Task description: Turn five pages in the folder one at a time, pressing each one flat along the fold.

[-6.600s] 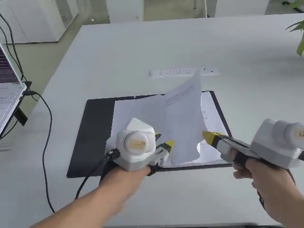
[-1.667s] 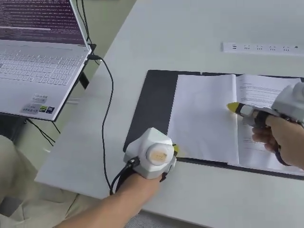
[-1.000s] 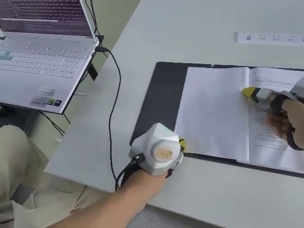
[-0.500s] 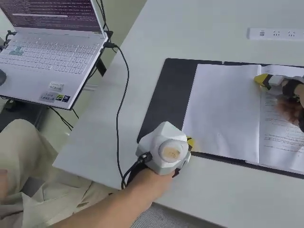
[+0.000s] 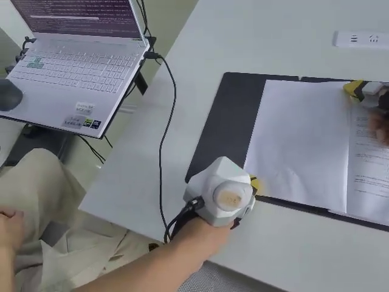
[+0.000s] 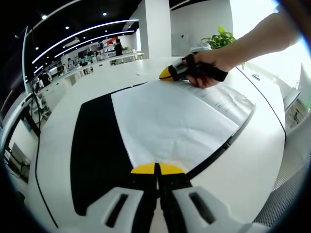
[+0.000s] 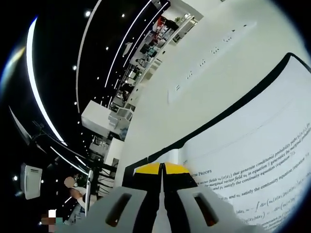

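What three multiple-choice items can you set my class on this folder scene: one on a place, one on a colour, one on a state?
1. Where is the left tool?
A. At the near edge of the blank page
B. At its far edge
C. Raised high above it

2. What colour are the fingertips of the right tool?
A. Red
B. Yellow
C. Blue

3. How does the folder lie?
A. Shut
B. Standing upright
C. Open and flat on the table

Answers:
1 A: in the left gripper view its tips sit at the page's near edge.
2 B: the right gripper view shows yellow tips.
3 C: in the head view the black cover and the pages lie spread out.
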Available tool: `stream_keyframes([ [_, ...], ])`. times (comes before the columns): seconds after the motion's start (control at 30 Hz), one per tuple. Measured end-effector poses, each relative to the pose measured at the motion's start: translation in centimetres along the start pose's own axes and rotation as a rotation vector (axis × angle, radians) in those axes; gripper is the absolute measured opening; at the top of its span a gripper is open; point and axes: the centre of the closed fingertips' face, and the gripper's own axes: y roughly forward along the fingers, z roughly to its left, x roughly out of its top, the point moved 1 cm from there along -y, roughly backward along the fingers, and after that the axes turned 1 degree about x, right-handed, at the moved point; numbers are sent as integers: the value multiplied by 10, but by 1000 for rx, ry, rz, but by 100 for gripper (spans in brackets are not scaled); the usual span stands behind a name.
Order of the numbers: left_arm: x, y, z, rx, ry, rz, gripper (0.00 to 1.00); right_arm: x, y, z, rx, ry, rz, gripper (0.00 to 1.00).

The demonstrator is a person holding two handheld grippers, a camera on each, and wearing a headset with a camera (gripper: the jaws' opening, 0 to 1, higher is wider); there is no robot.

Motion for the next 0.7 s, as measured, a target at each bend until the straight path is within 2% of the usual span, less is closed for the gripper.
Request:
stream_keyframes([
  [0.37,1,-1,0,-3,2,1,0,13,7,-2,-15,23,-36,0],
  [0.57,1,-1,1,-3,1,0,0,9,5,-1,-13,39,-13,0],
  [0.7,1,-1,1,-6,-3,0,0,2,0,1,-5,44,22,0],
])
